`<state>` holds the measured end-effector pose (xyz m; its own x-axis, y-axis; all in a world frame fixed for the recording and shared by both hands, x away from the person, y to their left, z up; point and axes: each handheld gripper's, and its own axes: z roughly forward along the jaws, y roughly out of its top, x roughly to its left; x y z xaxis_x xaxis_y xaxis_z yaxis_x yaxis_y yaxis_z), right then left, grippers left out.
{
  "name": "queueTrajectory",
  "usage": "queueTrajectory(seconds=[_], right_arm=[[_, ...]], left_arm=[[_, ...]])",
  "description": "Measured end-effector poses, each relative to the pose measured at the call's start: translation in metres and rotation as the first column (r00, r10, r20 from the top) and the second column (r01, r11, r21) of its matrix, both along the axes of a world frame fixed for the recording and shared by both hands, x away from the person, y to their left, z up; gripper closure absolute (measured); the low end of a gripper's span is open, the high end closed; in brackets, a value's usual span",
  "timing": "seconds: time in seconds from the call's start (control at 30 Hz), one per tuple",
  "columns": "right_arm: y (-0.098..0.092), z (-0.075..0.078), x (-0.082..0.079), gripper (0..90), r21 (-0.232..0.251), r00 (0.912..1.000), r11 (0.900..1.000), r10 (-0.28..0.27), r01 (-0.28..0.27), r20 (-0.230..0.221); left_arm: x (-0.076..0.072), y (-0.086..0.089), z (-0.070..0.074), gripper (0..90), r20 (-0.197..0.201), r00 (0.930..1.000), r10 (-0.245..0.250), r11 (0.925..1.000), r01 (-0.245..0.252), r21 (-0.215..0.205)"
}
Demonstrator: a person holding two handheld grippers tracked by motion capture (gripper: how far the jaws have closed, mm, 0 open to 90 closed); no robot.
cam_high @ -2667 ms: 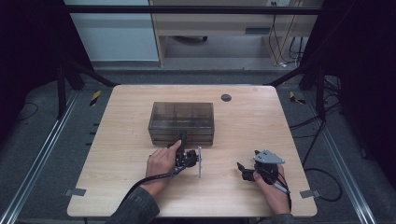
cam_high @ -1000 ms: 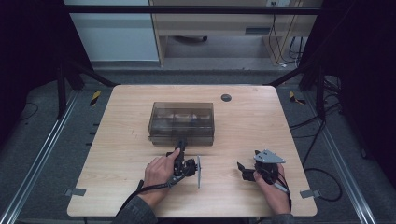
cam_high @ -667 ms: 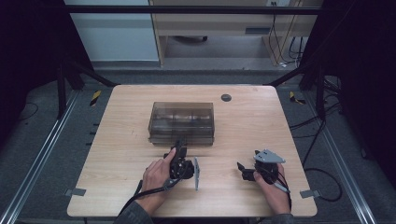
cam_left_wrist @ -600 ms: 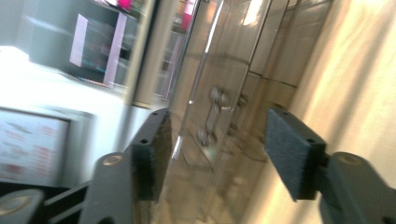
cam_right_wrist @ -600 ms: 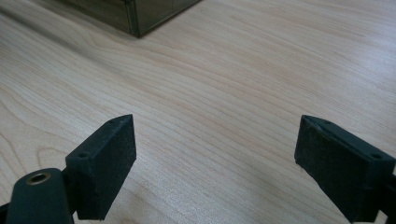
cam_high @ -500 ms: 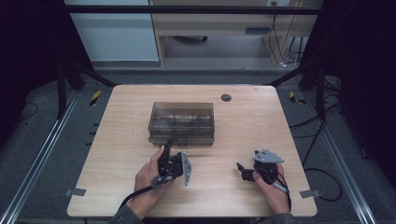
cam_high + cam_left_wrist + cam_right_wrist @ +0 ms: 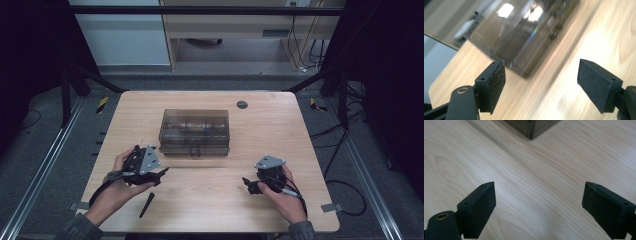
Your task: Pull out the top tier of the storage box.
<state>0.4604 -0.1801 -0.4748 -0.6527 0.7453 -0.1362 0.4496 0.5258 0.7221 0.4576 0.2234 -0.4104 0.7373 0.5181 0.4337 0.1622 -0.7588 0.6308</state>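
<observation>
The wooden table point(image 7: 280, 130) fills the middle of the high view, with the smoky clear box point(image 7: 195, 131), lid down, at its centre. The left gripper point(image 7: 161, 175) sits lower left, just off the box's near left corner; its jaws have just been opening and stand apart with nothing between them. The right gripper point(image 7: 247, 184), lower right, is spread wide and empty. A small black stick point(image 7: 146, 204) lies low, beside the left hand point(image 7: 117, 187)
</observation>
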Motion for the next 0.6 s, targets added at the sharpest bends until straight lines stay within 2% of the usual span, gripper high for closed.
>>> queueTrajectory(seconds=[0.07,0.1,0.2,0.23,0.27,0.3,0.33,0.37,0.4,0.47,0.53,0.6], right_arm=[[0.007,0.009,0.005,11.4,-0.057,0.9986,0.997,0.049,-0.05,-0.018],[0.011,0.015,0.01,11.6,-0.091,0.9971,0.993,0.069,-0.072,-0.031],[0.021,0.031,0.021,14.5,-0.163,0.9898,0.977,0.124,-0.134,-0.07],[0.023,0.034,0.024,15.0,-0.176,0.9875,0.973,0.136,-0.148,-0.079],[0.028,0.041,0.027,16.6,-0.207,0.983,0.963,0.156,-0.173,-0.097],[0.03,0.045,0.028,18.1,-0.234,0.9805,0.954,0.17,-0.189,-0.098],[0.033,0.052,0.032,20.9,-0.27,0.9775,0.94,0.187,-0.207,-0.098],[0.035,0.057,0.034,23.6,-0.287,0.9755,0.933,0.195,-0.216,-0.101],[0.036,0.066,0.038,27.6,-0.312,0.9721,0.921,0.214,-0.233,-0.096],[0.036,0.079,0.047,31.3,-0.328,0.9716,0.915,0.223,-0.236,-0.079],[0.035,0.09,0.054,35.3,-0.311,0.974,0.923,0.214,-0.227,-0.075],[0.035,0.095,0.06,39.0,-0.302,0.9738,0.926,0.213,-0.227,-0.08]], left_arm=[[0.001,0.005,0.0,21.7,-0.013,0.9999,0.007,1.0,-0.007,-0.006],[0.006,0.016,0.002,20.3,-0.063,0.998,0.007,0.9993,-0.009,-0.037],[0.013,0.026,0.007,18.1,-0.1,0.9948,0.018,0.9975,-0.024,-0.067],[0.017,0.029,0.008,17.6,-0.123,0.9923,0.007,0.996,-0.018,-0.088],[0.019,0.031,0.008,17.1,-0.134,0.991,0.001,0.9959,-0.013,-0.089],[0.022,0.032,0.009,16.8,-0.144,0.9896,-0.003,0.9964,-0.009,-0.084],[0.024,0.033,0.008,16.3,-0.152,0.9884,-0.009,0.9967,-0.004,-0.081],[0.026,0.034,0.008,15.9,-0.163,0.9865,-0.01,0.9973,-0.002,-0.073],[0.028,0.034,0.008,15.8,-0.168,0.9858,-0.01,0.997,-0.003,-0.077],[0.03,0.034,0.008,17.2,-0.175,0.9845,-0.011,0.9959,-0.004,-0.091],[0.032,0.035,0.007,18.2,-0.192,0.9813,-0.014,0.9955,-0.004,-0.095],[0.032,0.035,0.007,19.3,-0.205,0.9786,-0.017,0.9966,0.0,-0.083]])
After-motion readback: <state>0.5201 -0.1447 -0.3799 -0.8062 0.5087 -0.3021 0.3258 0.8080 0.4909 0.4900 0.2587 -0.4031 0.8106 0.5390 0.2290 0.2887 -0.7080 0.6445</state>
